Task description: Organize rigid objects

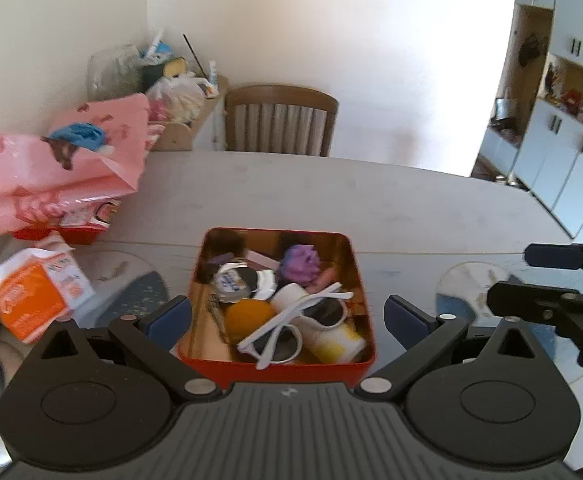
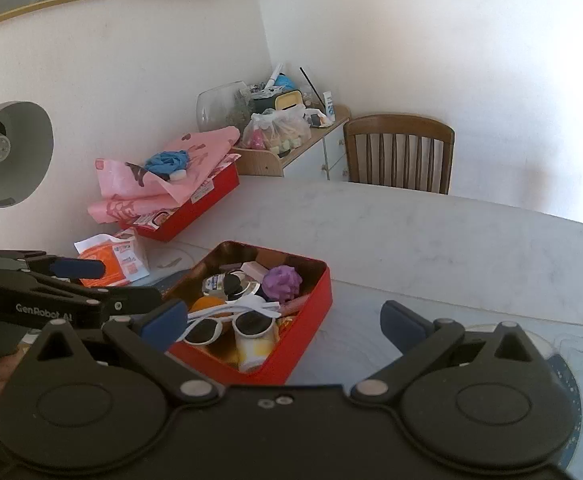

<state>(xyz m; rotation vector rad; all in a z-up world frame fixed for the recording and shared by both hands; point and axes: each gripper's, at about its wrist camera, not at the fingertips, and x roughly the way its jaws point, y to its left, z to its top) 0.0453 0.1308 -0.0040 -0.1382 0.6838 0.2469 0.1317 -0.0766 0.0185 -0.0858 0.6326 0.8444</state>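
Your left gripper hid the near wall of the red rectangular metal tin, lower centre of frame. It sat on the pale table, crammed; white-framed sunglasses lay on top, long axis diagonal. Both your left and right gripper were spread, empty.

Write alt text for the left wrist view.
An open red tin on a pale table holds white sunglasses, a purple spiky toy and an orange ball. The left claw hangs wide open and empty in front of it, the right claw at the right edge.
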